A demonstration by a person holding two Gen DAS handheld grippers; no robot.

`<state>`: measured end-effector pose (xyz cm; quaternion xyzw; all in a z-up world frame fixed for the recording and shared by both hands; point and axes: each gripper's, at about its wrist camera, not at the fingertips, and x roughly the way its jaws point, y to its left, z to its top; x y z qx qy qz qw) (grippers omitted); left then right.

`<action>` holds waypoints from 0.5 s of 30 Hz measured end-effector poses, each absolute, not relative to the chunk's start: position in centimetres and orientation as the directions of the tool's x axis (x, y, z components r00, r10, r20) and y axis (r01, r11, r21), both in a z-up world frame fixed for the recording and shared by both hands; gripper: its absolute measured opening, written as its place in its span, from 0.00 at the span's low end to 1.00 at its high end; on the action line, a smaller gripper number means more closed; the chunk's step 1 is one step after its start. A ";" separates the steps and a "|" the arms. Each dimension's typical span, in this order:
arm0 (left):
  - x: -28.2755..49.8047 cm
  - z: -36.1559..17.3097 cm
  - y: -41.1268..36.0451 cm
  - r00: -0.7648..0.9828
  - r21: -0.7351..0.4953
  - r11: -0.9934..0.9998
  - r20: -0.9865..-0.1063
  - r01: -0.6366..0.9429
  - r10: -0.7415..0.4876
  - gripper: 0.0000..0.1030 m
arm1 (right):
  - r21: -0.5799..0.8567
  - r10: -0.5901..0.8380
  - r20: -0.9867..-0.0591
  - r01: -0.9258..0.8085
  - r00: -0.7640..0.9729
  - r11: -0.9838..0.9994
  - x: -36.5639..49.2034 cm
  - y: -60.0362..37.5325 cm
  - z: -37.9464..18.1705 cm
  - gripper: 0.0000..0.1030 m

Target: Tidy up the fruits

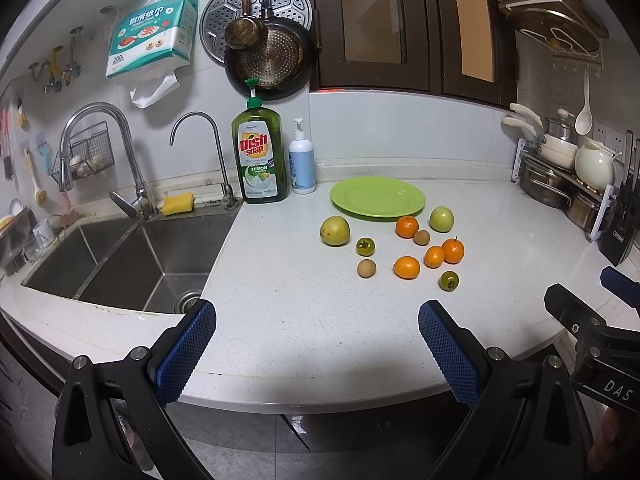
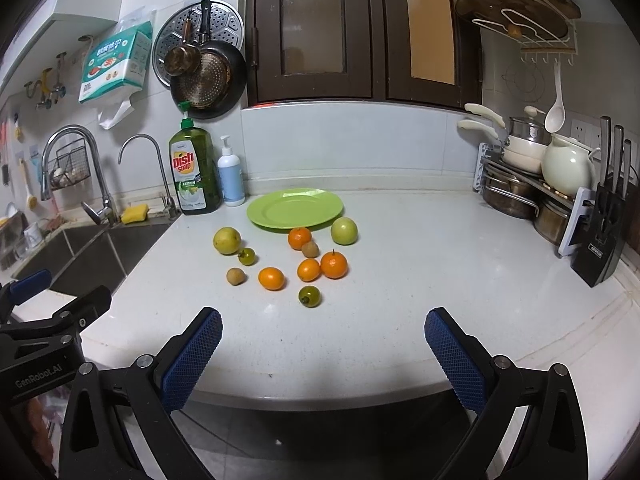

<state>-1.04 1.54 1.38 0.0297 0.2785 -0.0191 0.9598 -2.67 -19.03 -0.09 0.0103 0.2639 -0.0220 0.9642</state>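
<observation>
A green plate (image 1: 377,197) (image 2: 295,208) sits empty at the back of the white counter. In front of it lie loose fruits: a yellow-green pear (image 1: 334,231) (image 2: 227,240), a green apple (image 1: 441,219) (image 2: 343,231), several oranges such as one near the plate (image 1: 407,226) (image 2: 299,238), two small dark-green fruits (image 1: 449,280) (image 2: 309,295) and two small brown ones (image 1: 366,268) (image 2: 235,276). My left gripper (image 1: 317,344) is open and empty over the counter's front edge. My right gripper (image 2: 323,346) is open and empty, also short of the fruits.
A steel sink (image 1: 120,264) lies to the left, with taps, a yellow sponge (image 1: 177,204), a dish soap bottle (image 1: 262,152) and a white pump bottle (image 1: 302,164) behind. A pot rack (image 2: 532,184) and knife block (image 2: 604,240) stand at the right.
</observation>
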 end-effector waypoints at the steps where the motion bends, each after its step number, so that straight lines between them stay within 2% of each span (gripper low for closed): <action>1: -1.0 1.4 1.6 0.845 0.048 0.997 -0.535 0.052 -0.018 1.00 | 0.007 -0.037 -0.510 0.048 0.859 0.999 -2.6 -19.0 -0.1 1.00; 15: -0.8 1.3 1.9 0.846 0.045 0.997 -0.532 0.060 -0.027 1.00 | 0.007 -0.040 -0.510 0.050 0.859 0.999 -2.4 -18.9 -0.1 1.00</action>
